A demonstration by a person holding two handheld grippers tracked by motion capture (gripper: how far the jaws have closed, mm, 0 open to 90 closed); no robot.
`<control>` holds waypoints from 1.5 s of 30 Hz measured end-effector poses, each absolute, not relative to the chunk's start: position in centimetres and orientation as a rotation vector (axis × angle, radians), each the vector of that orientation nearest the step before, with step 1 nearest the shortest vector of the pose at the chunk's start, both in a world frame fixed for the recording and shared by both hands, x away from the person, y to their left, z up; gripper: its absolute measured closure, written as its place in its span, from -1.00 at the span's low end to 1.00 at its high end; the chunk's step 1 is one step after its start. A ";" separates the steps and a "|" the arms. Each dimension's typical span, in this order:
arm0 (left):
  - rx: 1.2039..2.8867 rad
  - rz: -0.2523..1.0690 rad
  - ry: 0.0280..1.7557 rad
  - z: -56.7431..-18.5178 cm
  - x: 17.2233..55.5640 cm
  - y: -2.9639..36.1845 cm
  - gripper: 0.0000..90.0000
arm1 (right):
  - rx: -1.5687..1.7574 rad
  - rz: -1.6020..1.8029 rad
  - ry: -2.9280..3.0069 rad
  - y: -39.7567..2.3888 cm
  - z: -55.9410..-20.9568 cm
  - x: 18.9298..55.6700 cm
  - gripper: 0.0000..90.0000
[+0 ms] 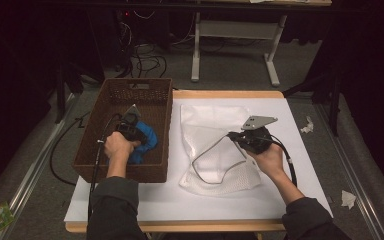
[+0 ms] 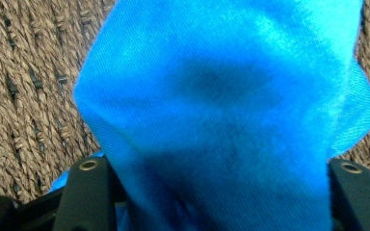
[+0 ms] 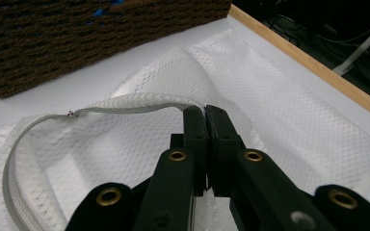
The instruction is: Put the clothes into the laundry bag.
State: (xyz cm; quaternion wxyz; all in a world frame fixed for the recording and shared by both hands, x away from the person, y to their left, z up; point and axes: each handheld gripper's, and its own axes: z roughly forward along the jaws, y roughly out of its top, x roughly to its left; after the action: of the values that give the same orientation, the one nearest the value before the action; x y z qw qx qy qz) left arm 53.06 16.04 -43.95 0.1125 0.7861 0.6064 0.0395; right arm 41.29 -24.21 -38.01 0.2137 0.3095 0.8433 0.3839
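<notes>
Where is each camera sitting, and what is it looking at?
High view: above the table's near side, looking forward and down; both forearms and hands show.
Left gripper view: rides the left claw, facing the blue cloth in the wicker basket; its two black jaws show.
Right gripper view: rides the right claw, facing the white mesh laundry bag; its jaws pinch the bag's zipper edge.
Shared: high and right gripper views both show the basket and the bag.
</notes>
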 end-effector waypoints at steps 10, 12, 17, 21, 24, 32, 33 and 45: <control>2.251 0.116 1.817 -43.7 52.9 17.1 0.27 | 0.855 1.054 2.352 -24.1 -38.3 41.4 0.98; 2.253 0.118 1.816 -43.7 53.0 17.1 0.31 | 0.857 1.054 2.347 -23.9 -38.3 41.3 0.98; 2.249 0.091 1.828 -43.2 53.0 17.3 0.36 | 0.856 1.050 2.345 -24.1 -38.2 41.4 0.98; 2.244 0.083 1.789 -42.7 52.7 17.1 0.36 | 0.859 1.051 2.344 -24.2 -38.0 41.3 0.98; 2.257 0.105 1.747 -41.9 52.4 17.0 0.37 | 0.866 1.053 2.340 -24.3 -37.9 41.3 0.98; 2.247 0.160 1.668 -39.6 51.0 17.5 0.39 | 0.853 1.050 2.342 -24.0 -37.7 41.3 0.98; 2.240 0.170 1.661 -39.4 50.8 17.5 0.39 | 0.854 1.049 2.344 -24.0 -37.7 41.3 0.98; 2.233 0.229 1.532 -36.6 49.1 17.1 0.42 | 0.856 1.053 2.341 -24.0 -37.6 41.2 0.98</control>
State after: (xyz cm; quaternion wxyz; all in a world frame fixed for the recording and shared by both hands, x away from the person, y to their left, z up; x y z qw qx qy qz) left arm 49.11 17.12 -36.55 0.2104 0.8033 0.5510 0.0823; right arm 41.22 -23.96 -37.65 0.2162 0.3088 0.8447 0.3801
